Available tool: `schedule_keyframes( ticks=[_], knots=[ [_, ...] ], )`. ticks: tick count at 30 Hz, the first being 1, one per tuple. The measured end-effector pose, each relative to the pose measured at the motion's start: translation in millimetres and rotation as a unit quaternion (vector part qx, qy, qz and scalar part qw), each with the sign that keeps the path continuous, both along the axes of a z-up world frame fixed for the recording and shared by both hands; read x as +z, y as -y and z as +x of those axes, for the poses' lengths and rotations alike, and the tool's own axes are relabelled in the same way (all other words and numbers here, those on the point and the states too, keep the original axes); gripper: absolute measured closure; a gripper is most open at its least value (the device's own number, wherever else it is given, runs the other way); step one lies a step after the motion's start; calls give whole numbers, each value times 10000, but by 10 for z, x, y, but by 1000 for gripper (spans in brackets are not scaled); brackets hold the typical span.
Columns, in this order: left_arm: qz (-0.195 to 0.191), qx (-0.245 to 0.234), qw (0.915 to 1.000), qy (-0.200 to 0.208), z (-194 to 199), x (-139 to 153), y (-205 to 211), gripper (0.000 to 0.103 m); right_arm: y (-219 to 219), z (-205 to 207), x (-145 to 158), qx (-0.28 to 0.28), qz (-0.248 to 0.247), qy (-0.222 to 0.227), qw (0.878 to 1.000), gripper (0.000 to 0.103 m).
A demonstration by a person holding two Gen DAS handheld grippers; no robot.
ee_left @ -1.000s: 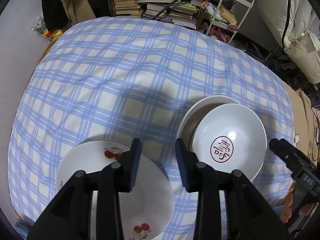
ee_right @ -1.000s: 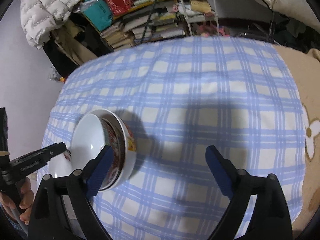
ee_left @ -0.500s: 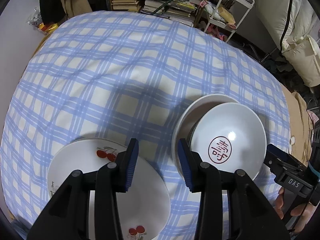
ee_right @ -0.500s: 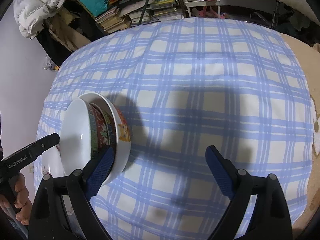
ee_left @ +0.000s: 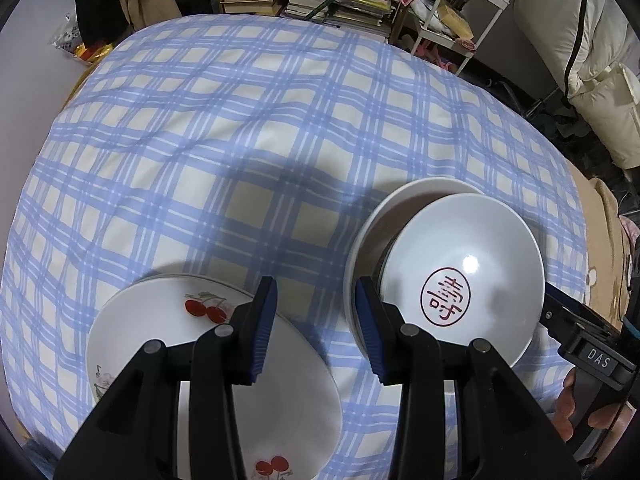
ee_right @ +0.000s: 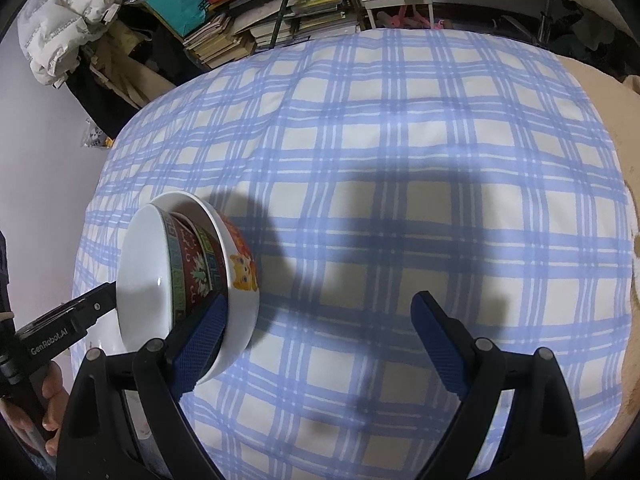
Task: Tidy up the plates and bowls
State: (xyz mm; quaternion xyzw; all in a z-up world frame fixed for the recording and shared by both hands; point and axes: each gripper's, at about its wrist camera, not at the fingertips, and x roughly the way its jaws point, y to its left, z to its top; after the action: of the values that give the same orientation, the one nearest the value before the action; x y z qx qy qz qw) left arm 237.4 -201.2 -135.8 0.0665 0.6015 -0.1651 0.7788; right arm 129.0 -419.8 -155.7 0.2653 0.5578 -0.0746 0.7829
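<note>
1. L gripper (ee_left: 316, 320): jaws part-open, nothing between pads; it hangs over the gap between the two stacks. R gripper (ee_right: 316, 344): jaws wide, empty; its left pad sits just beside the bowl stack, contact not clear.
2. Cherry plate (ee_left: 160, 344): flat on the checked cloth (ee_left: 240, 140), bottom-left in L view, partly under L gripper. At least one more rim shows beneath it.
3. Bowl stack: top bowl w/ red seal mark (ee_left: 464, 272) nested in a patterned bowl (ee_right: 196, 268), that in a white bowl w/ orange cat print (ee_right: 240, 276). Stack sits right of the plates, apart from them.
4. Handling (judgement): glazed ceramic, so stiff, brittle, slick under pads, fairly heavy as a stack. Cloth looks soft and uneven, so the stack may rock.
5. Grip (judgement): pinch a rim, one pad inside, one outside; take bowls singly. Plate edge lies low on the cloth, so needs a shallow approach to get under the rim.
6. Risk: rim slip → chip or drop.
</note>
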Motion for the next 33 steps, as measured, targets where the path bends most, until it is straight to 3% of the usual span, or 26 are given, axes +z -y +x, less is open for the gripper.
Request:
schedule_keyframes(
  ticks=[9,10,11,15,18,23,29,33],
  knots=[
    [68,-18,10000,63,13,0,20,66,-49,68,-46,41,-70,-89,9999,6],
    [37,-54,10000,44,21,-4,27,69,-46,64,-52,13,-44,-102,9999,6],
    [-9,-93,10000,15,24,-8,32,80,-43,65,-60,-7,-21,-116,9999,6],
    [-114,-157,9997,-173,25,-54,68,91,-70,62,-71,-47,27,-132,9999,6],
    [-149,-121,9997,-180,6,-85,87,96,-104,53,-64,-49,158,-72,9998,20],
    [-439,-11,9983,-375,40,-101,51,99,-173,73,-13,54,243,35,9997,54],
    [-302,-127,9990,-319,19,-91,112,100,-213,100,-20,-19,815,216,9964,88],
    [-233,-67,9992,-311,14,-109,122,100,-306,114,13,-26,669,219,9975,91]
  ],
)
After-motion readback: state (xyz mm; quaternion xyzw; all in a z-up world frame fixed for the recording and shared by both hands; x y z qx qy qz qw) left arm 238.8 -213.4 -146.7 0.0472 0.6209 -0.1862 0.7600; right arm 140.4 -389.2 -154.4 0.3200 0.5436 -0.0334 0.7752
